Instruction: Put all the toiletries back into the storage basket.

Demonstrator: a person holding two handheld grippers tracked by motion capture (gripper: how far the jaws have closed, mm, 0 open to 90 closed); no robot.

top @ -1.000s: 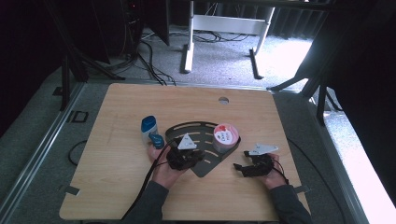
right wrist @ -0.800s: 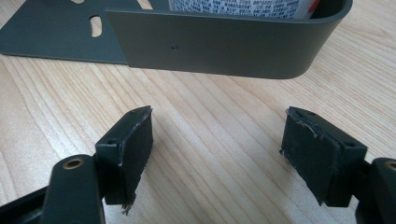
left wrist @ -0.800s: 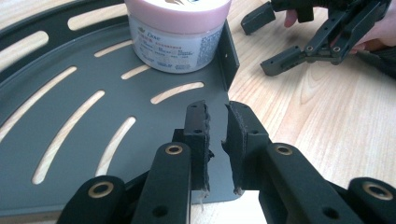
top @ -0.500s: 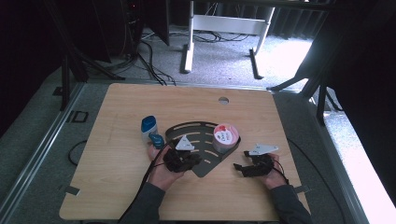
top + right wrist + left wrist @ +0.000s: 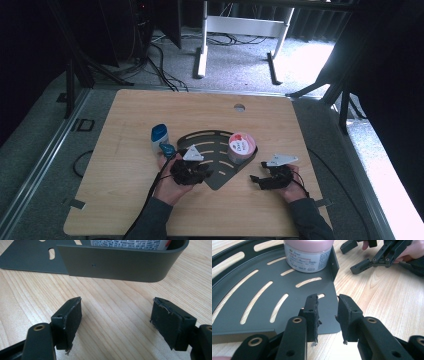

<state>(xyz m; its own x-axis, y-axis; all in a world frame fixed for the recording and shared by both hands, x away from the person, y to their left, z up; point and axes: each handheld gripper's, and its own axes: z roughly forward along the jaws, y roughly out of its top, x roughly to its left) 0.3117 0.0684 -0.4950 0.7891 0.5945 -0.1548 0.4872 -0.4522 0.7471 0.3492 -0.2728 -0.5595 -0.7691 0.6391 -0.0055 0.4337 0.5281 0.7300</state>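
Note:
A dark grey fan-shaped slotted tray (image 5: 200, 135) lies on the wooden table. A pink-lidded jar (image 5: 241, 145) stands in the tray's right corner, against the raised rim. My left gripper (image 5: 204, 172) hovers at the tray's near corner (image 5: 324, 287). Its jaws have just been opening and stand a little apart, pressing on nothing (image 5: 328, 306). The jar (image 5: 308, 255) is farther ahead of them. My right gripper (image 5: 256, 180) rests on the table right of the tray, open wide and holding nothing (image 5: 116, 307). It faces the tray's curved wall (image 5: 120, 265), and the jar (image 5: 125, 243) is behind that wall.
A blue and white bottle (image 5: 159, 135) stands just left of the tray. The table (image 5: 125, 200) has a round hole (image 5: 239, 107) near its far edge. In the left gripper view the right gripper (image 5: 352, 258) lies a short way off.

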